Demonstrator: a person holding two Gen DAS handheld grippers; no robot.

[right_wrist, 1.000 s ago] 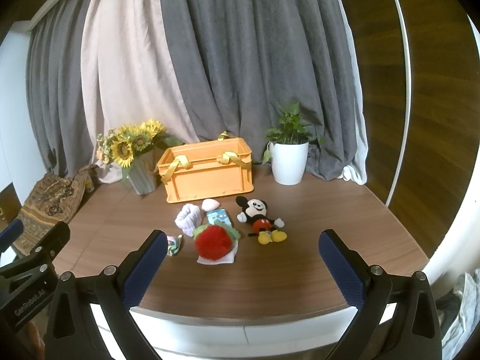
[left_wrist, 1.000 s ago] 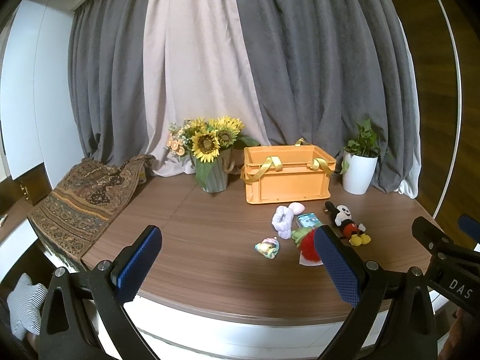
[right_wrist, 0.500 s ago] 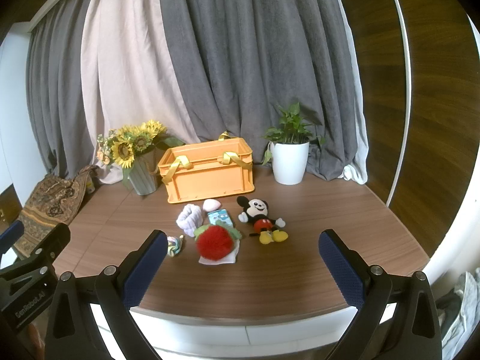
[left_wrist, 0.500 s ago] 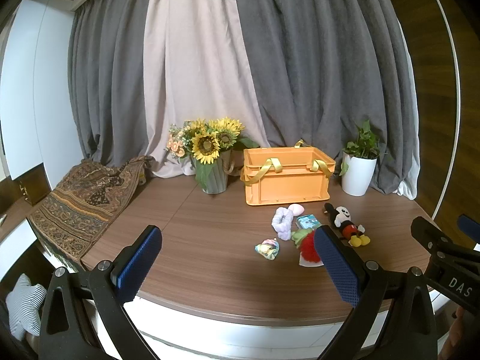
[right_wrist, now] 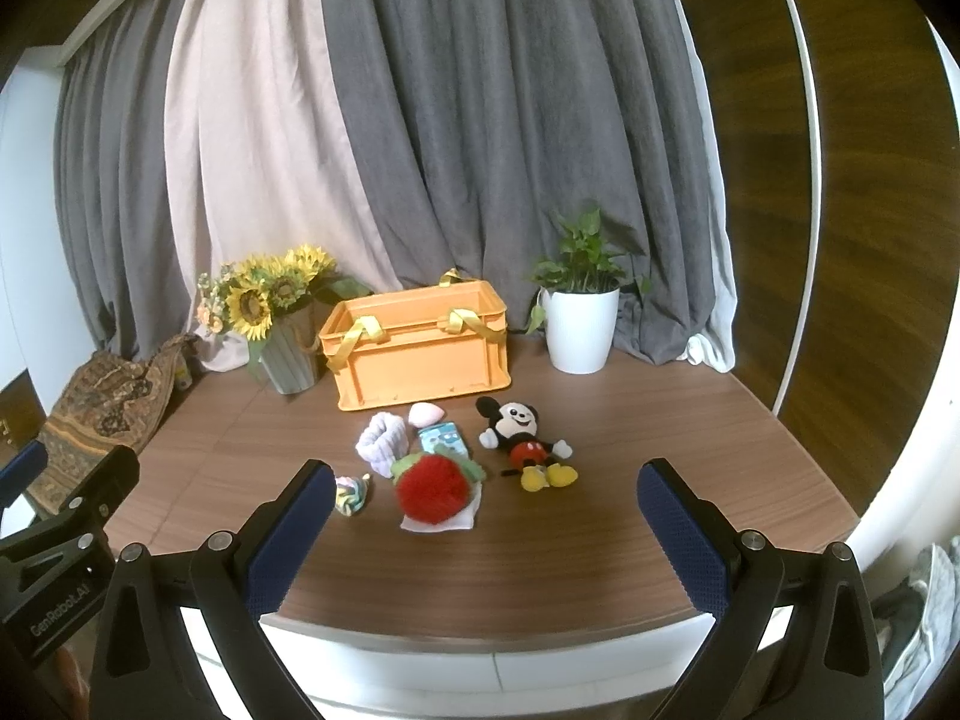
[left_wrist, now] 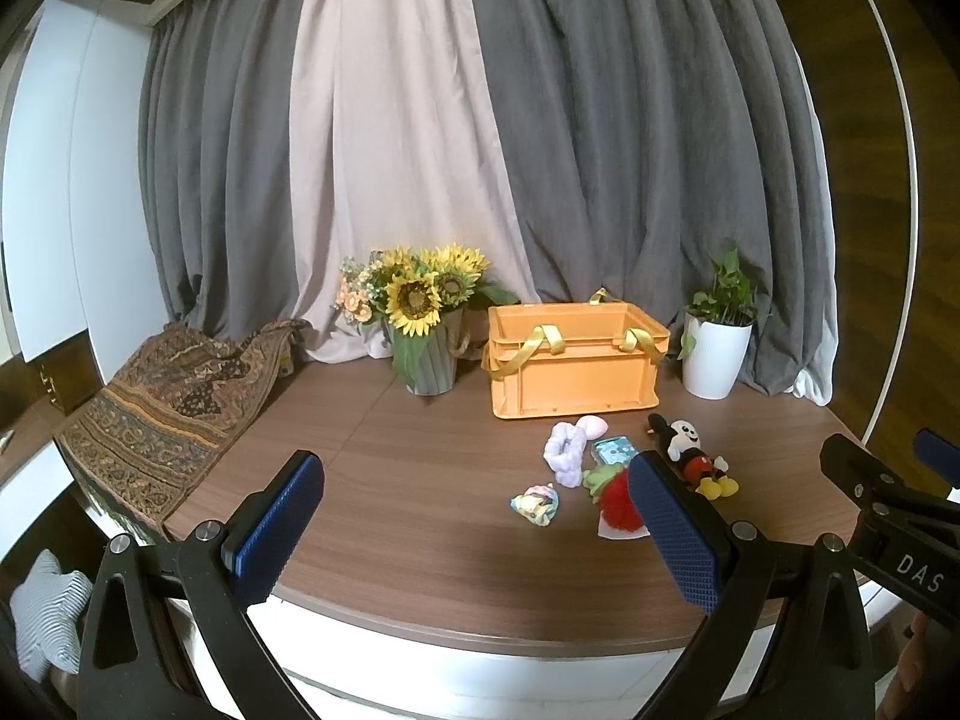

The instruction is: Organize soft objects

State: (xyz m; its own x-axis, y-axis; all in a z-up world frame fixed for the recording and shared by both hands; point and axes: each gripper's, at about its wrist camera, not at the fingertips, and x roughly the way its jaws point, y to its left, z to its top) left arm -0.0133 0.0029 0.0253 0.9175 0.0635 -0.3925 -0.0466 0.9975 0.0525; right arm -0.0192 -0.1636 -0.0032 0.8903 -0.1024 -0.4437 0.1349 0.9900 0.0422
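Several soft things lie on the brown table in front of an orange crate (right_wrist: pixel 420 348) (left_wrist: pixel 573 369): a Mickey Mouse plush (right_wrist: pixel 525 441) (left_wrist: pixel 690 453), a red strawberry plush (right_wrist: pixel 433 489) (left_wrist: pixel 618 501) on a white cloth, a lavender scrunchie (right_wrist: pixel 384 444) (left_wrist: pixel 564 453), a pink pad (right_wrist: pixel 425 414), a blue packet (right_wrist: pixel 444 438) and a small pastel toy (right_wrist: pixel 349 493) (left_wrist: pixel 536 504). My left gripper (left_wrist: pixel 474 531) and right gripper (right_wrist: pixel 489 531) are open and empty, held over the table's near edge, short of the toys.
A vase of sunflowers (right_wrist: pixel 270 324) (left_wrist: pixel 423 324) stands left of the crate and a white potted plant (right_wrist: pixel 581 318) (left_wrist: pixel 717 342) to its right. A patterned cloth (left_wrist: pixel 168 396) drapes the table's left end. Curtains hang behind.
Both grippers have barely shifted; the view has crept slightly. Nothing on the table has moved.
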